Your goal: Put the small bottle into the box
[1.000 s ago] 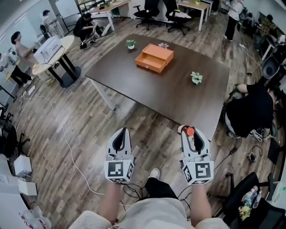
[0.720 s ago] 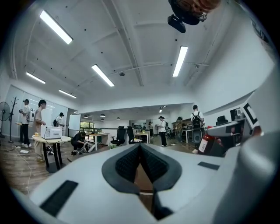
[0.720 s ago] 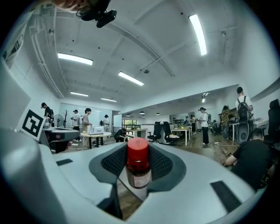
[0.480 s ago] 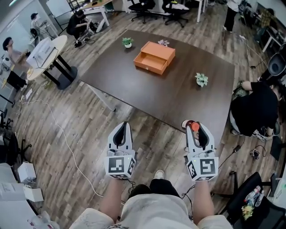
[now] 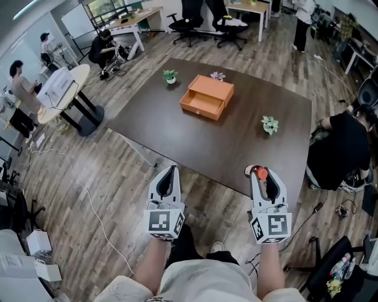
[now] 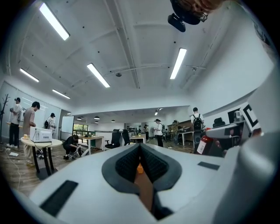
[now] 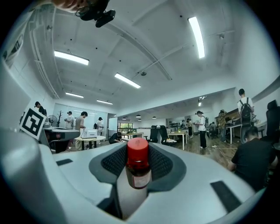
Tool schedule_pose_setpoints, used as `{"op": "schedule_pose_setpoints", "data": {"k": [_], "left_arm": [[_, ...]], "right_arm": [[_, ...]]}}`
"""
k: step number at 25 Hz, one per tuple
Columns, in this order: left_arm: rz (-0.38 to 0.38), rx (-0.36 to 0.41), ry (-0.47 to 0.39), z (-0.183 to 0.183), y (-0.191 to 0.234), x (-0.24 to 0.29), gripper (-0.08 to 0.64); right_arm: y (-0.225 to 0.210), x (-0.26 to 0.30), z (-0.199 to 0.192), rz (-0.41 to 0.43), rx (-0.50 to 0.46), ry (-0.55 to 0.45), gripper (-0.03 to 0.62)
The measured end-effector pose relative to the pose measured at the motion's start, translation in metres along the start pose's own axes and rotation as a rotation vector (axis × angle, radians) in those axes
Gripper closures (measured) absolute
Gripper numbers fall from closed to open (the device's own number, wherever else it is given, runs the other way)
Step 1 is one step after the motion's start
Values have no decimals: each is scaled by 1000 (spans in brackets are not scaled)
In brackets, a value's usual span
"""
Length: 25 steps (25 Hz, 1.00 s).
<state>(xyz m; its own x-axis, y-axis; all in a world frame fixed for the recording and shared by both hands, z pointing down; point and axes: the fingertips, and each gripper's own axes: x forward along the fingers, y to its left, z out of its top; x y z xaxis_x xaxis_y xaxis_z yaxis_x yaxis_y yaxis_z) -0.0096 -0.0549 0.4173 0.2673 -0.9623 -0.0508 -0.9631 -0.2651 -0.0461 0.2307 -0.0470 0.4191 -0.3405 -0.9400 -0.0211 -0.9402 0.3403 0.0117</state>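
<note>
The small bottle [image 5: 258, 173], brown glass with a red cap, stands upright between the jaws of my right gripper [image 5: 263, 177], which is shut on it just short of the near table edge. In the right gripper view the bottle [image 7: 138, 175] fills the middle, gripped between the pads [image 7: 114, 162]. My left gripper [image 5: 170, 176] is shut and holds nothing, over the floor before the table. The orange box [image 5: 207, 96], with its drawer partly pulled out, sits far off on the dark table [image 5: 177, 130]. In the left gripper view a sliver of the box [image 6: 139, 168] shows through the slit of the left gripper [image 6: 140, 151].
Two small potted plants [image 5: 170, 76] [image 5: 270, 124] stand on the table. A person in black [image 5: 339, 150] crouches by the table's right corner. A round white table [image 5: 62, 82] is at the left, a cable [image 5: 88, 194] runs over the floor, office chairs [image 5: 189, 17] at the back.
Both grippers have come forward toward the table's near edge together. The bottle has stayed in the right gripper's jaws.
</note>
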Motion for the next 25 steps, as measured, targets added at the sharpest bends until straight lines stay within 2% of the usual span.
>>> {"op": "schedule_pose_setpoints", "data": {"k": [11, 25], "left_arm": [[-111, -3, -25, -18, 80, 103, 558], [-205, -23, -52, -3, 175, 193, 558]], "right_arm": [[13, 111, -2, -117, -37, 9, 449], [48, 215, 21, -212, -63, 9, 449]]}}
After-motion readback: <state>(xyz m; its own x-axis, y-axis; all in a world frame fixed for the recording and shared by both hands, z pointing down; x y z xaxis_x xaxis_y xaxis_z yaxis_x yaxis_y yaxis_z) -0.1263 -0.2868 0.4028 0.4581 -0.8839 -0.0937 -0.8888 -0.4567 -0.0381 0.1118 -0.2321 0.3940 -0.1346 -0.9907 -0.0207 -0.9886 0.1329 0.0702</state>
